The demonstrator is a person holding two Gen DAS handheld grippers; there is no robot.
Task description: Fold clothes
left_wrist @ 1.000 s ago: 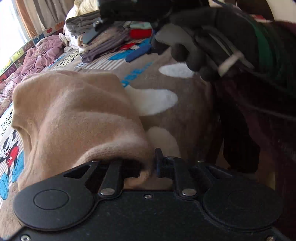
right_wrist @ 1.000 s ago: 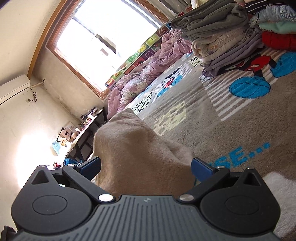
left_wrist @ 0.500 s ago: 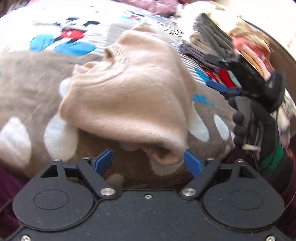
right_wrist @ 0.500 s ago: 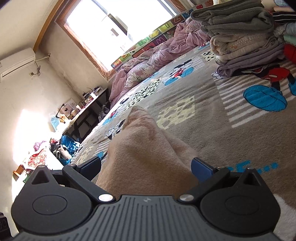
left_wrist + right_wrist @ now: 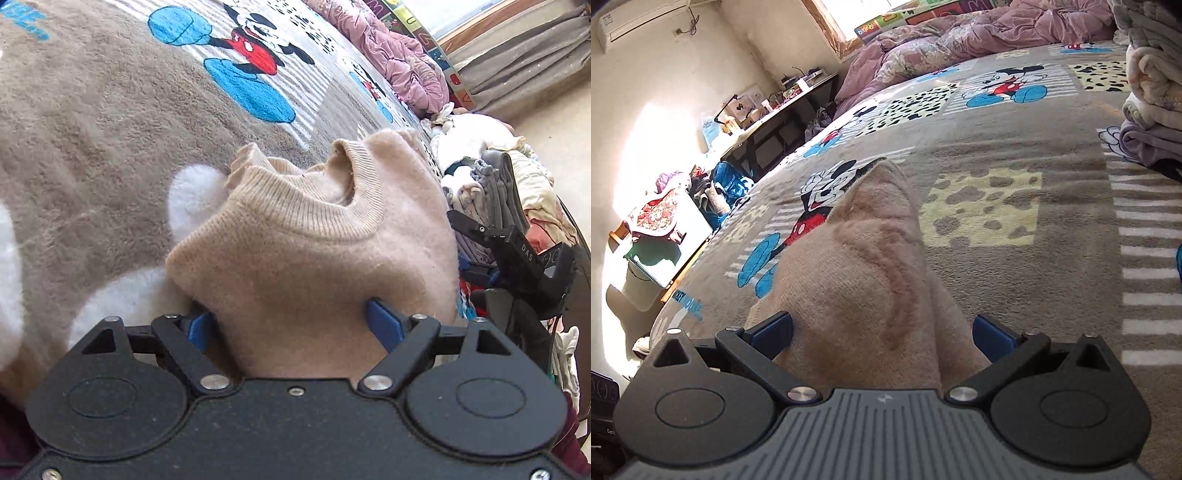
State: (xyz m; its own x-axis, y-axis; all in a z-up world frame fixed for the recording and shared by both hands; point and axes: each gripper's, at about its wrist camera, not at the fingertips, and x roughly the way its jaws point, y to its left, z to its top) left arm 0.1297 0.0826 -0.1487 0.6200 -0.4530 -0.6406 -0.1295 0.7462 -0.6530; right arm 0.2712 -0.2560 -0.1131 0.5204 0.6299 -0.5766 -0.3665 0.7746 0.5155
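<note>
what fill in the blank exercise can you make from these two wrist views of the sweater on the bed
1. The sweater lying between the blue pads of the left hand-held gripper is ____ in colour.
2. The blanket under it shows a cartoon ____ in red shorts.
3. In the right wrist view, the crumpled quilt at the far edge of the bed is ____.
4. The ribbed ____ of the sweater shows in the left wrist view.

Missing words: beige; mouse; purple; neckline
</note>
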